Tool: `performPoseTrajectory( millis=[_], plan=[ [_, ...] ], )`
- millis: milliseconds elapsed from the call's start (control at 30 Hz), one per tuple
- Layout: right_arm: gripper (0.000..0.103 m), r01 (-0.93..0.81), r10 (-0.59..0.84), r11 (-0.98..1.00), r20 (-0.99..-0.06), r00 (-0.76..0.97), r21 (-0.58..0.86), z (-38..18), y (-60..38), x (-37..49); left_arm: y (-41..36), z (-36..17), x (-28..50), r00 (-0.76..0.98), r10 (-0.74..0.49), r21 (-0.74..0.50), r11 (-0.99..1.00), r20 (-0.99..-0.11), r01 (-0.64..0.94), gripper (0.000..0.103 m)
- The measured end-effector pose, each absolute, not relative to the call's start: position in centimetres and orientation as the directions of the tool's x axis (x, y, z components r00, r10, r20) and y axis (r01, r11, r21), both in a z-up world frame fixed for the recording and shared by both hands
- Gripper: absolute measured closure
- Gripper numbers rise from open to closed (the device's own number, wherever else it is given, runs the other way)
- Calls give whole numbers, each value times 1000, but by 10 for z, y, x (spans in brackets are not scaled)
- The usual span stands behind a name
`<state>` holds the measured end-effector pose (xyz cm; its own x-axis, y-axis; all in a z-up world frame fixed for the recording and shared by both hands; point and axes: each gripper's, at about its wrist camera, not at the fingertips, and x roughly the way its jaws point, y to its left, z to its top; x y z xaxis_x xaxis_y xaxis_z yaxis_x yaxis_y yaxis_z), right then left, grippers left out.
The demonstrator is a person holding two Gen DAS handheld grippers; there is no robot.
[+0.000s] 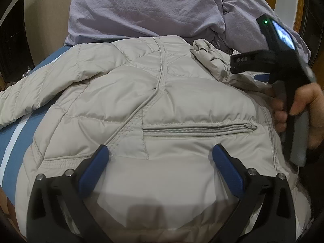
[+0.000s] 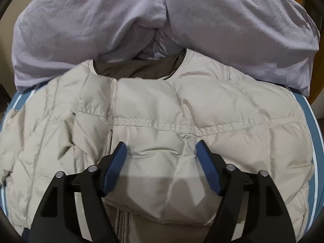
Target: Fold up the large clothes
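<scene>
Pale beige quilted puffer jacket (image 1: pixel 129 93) lies spread on a blue bedsheet with white stripes (image 1: pixel 18 139), its collar end just against a heap of lilac crumpled bedding (image 1: pixel 145 8). One sleeve trails toward the left edge of the left wrist view; a zipped pocket (image 1: pixel 198 130) faces up.

Left gripper (image 1: pixel 160 151): blue-padded tongs spread wide, over the hem region, nothing between them. Right gripper (image 2: pixel 161 147): also spread, over the chest panel below the neckline (image 2: pixel 139 70), pinching nothing. Whether either touches the fabric, I cannot tell.

Judgement: the fold is barely begun; the jacket looks laid out but lumpy.

To do this step well: take the fabric at a seam or edge, not the slippery puffed panel. Bite through both layers. Bring the sleeve in before folding the body, and press trapped air out as the fold goes over.
</scene>
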<state>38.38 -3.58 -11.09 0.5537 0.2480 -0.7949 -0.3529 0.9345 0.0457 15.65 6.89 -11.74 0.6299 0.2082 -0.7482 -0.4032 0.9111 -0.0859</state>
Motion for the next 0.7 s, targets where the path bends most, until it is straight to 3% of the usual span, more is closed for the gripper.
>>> performPoseTrajectory(
  millis=[700],
  plan=[
    [8, -342, 232, 939, -764, 602, 16, -123, -28, 386, 69, -119, 157, 625, 211, -80, 911, -751, -404, 2]
  ],
)
